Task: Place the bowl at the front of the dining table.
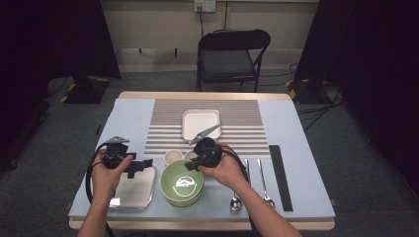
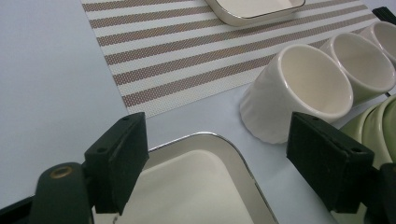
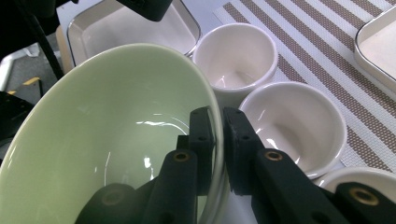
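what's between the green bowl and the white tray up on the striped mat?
Small white cups on the table, beside the green bowl, then bare striped mat up to the white tray; high view.

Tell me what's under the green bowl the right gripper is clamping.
A second green bowl is nested under the glossy green ceramic bowl. The right gripper pinches the top rim; anything below is hidden.

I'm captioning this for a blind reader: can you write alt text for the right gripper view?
The right gripper pinches the rim of a green bowl, one jaw inside and one outside. Past the bowl stand white cups beside a striped mat, with a metal tray further back.
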Demonstrator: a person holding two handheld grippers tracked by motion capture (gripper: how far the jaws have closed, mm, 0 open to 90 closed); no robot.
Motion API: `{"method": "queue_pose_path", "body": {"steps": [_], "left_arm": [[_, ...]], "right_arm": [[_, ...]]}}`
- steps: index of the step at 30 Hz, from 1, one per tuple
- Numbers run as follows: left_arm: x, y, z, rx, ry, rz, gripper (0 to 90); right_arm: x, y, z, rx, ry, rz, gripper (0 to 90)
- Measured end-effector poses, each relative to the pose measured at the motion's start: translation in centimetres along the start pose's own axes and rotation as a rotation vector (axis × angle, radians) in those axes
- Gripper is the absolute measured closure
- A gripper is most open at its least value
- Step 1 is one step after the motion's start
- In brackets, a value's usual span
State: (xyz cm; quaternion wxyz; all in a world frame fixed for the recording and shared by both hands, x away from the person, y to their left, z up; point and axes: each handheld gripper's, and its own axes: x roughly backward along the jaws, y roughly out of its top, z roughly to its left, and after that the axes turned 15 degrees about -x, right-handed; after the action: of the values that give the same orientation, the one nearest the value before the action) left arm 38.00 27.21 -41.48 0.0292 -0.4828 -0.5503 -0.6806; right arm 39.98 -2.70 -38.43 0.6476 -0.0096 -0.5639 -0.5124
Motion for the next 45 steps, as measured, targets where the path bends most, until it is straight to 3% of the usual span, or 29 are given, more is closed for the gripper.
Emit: {"method": "queue_pose_path", "body": {"steps": [7,17,45], "left_arm": [[0.0,0.0,0.0,-0.004,0.000,0.001,20.5],[-0.1,0.0,-0.1,0.002,-0.010,0.000,20.5],[0.2,-0.2,0.2,0.001,-0.010,0.001,20.2]], "right_arm": [[0.7,0.4,0.2,-0.016,0.042,0.000,82.7],[1.6,0.9,0.2,-0.040,0.061,-0.005,82.6],[3.8,2.3,-0.1,-0.065,0.073,-0.002,82.6]]}}
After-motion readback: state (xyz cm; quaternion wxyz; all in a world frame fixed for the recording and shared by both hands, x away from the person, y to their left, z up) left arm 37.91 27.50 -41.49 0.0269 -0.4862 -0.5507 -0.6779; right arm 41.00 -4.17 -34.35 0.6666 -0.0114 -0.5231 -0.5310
